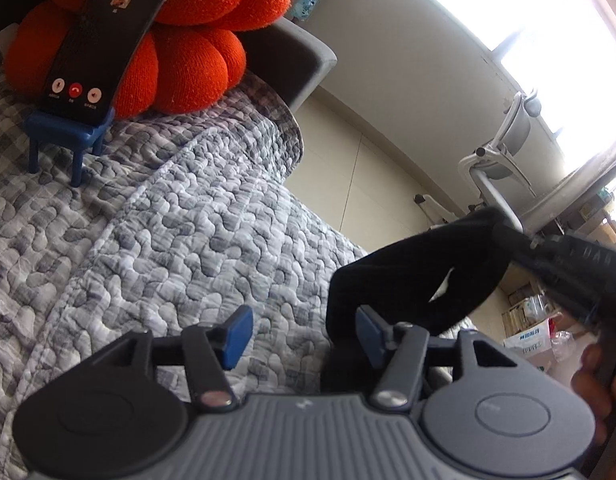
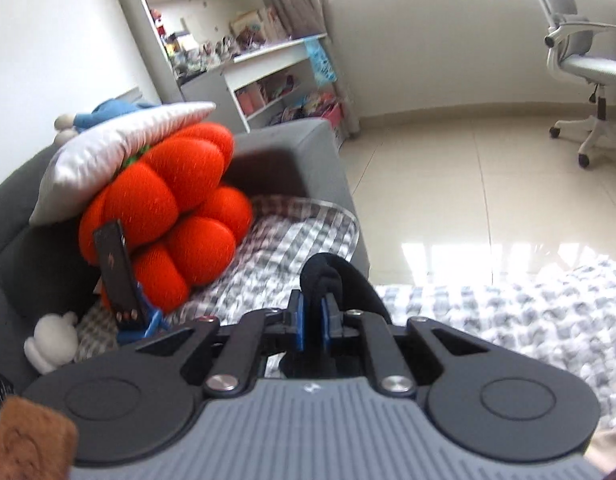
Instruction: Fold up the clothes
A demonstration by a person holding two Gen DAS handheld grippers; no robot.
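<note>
A black garment (image 1: pixel 419 276) hangs in the air above the grey quilted blanket (image 1: pixel 168 220) on the sofa. In the left wrist view my left gripper (image 1: pixel 304 338) is open, its blue pads apart; the cloth hangs just right of its right pad and drops behind it. The right gripper (image 1: pixel 547 256) enters from the right and holds the cloth's upper end. In the right wrist view my right gripper (image 2: pixel 312 322) is shut on a bunched fold of the black garment (image 2: pixel 327 276), which rises above the pads.
An orange pumpkin cushion (image 1: pixel 188 40) leans at the sofa's end with a phone (image 1: pixel 108 36) on a small blue stand (image 1: pixel 68 132) in front. A silver pillow (image 2: pixel 120 152), bookshelves (image 2: pixel 244 40), an office chair (image 2: pixel 587 64) and tiled floor (image 2: pixel 447 184) lie beyond.
</note>
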